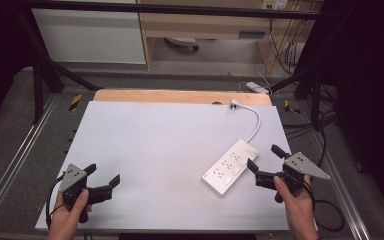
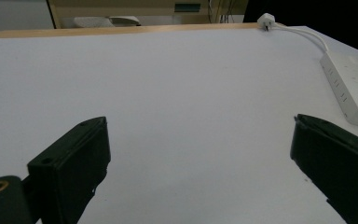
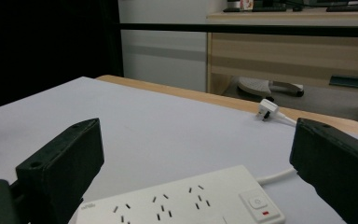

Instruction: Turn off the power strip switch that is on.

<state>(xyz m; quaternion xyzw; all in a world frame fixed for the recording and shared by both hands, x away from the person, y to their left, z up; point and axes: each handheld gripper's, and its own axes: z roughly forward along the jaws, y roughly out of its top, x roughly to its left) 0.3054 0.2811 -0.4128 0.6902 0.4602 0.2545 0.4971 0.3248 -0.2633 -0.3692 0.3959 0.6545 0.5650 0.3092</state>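
A white power strip [image 1: 231, 166] lies flat and slanted on the right part of the white tabletop [image 1: 155, 150]. Its white cable [image 1: 255, 125] curves back to a plug [image 1: 235, 104] near the far edge. My right gripper [image 1: 265, 156] is open just right of the strip's near end, held in a hand. In the right gripper view the strip [image 3: 182, 200] lies low between the wide jaws of that gripper [image 3: 198, 123], untouched by either, with the plug [image 3: 266, 109] beyond. At the front left corner my left gripper [image 1: 103, 173] [image 2: 200, 121] is open over bare table, and the strip [image 2: 354, 86] lies far to its right.
A wooden strip [image 1: 180, 96] borders the table's far edge. Metal rails [image 1: 25, 145] run along both sides, inside a black frame. Beyond the table stand a white cabinet [image 1: 90, 35] and wooden furniture [image 1: 205, 25]. Loose black cables [image 1: 325, 125] hang at the right.
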